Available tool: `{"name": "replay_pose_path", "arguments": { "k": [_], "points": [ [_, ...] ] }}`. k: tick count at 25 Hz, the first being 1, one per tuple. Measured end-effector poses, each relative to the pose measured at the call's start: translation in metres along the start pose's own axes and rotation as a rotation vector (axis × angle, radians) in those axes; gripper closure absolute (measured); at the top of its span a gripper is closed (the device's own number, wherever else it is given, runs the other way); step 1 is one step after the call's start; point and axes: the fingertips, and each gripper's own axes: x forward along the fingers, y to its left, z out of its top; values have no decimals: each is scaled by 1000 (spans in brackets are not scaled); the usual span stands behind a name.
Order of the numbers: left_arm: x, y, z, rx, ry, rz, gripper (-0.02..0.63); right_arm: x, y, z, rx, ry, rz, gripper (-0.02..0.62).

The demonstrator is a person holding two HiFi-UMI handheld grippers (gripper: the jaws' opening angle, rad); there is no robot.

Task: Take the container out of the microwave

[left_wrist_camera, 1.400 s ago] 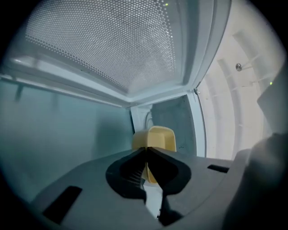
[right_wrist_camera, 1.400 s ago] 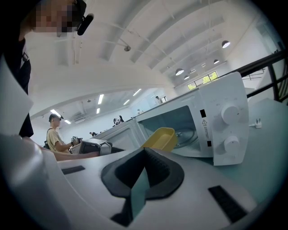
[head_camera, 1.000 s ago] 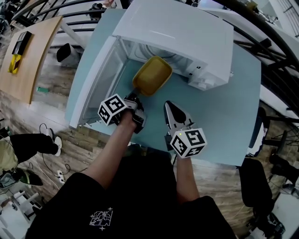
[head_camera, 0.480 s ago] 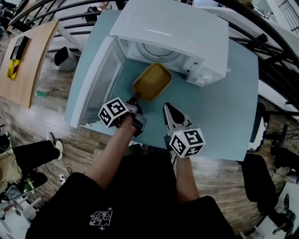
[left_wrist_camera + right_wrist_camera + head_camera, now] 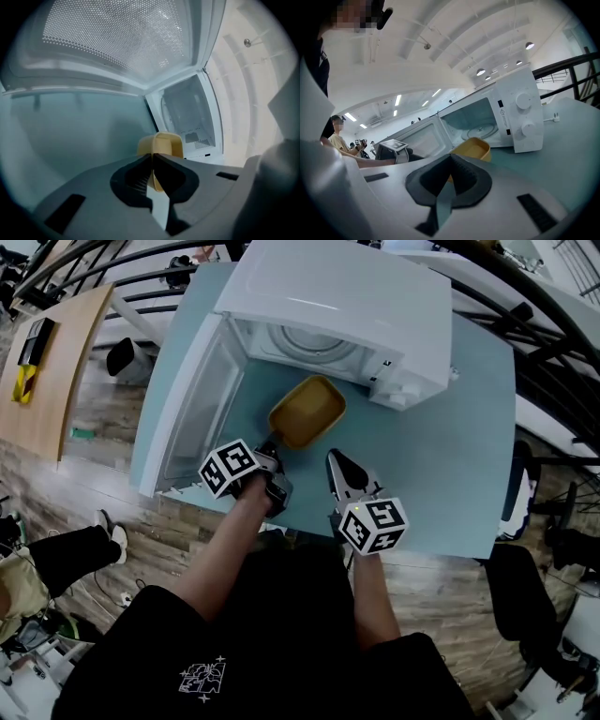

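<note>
A yellow container (image 5: 307, 412) is just outside the white microwave (image 5: 337, 296), low over the teal table (image 5: 450, 456). Whether it rests on the table I cannot tell. My left gripper (image 5: 272, 441) is shut on its near left rim. In the left gripper view the jaws pinch the container's edge (image 5: 161, 144) at the left gripper (image 5: 152, 158). The microwave door (image 5: 192, 409) hangs open to the left, and the glass turntable (image 5: 485, 129) inside is bare. My right gripper (image 5: 336, 459) is shut on nothing, to the right of the container and nearer the table's front edge; in its own view the right gripper (image 5: 451, 157) points at the container (image 5: 474, 148).
The open door blocks the table's left side. The microwave's knob panel (image 5: 524, 115) stands right of the cavity. A black chair (image 5: 520, 493) is beyond the table's right edge, a wooden table (image 5: 56, 352) at far left. A seated person's leg (image 5: 56, 545) is at lower left.
The left gripper has drawn the yellow container out of the microwave's mouth toward the table's front and a little lower. The right gripper has stayed shut beside it.
</note>
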Motion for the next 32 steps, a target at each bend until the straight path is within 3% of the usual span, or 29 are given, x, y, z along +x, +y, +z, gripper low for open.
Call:
{"name": "replay_pose_path", "arguments": {
  "k": [15,32],
  "points": [
    [6,15,-24,64,78,57,578,-9,-14,-18,19,34,-25,590],
    [16,30,-39,68,110,108,578,-21,-29,-28,38,46,-56,589]
  ]
}}
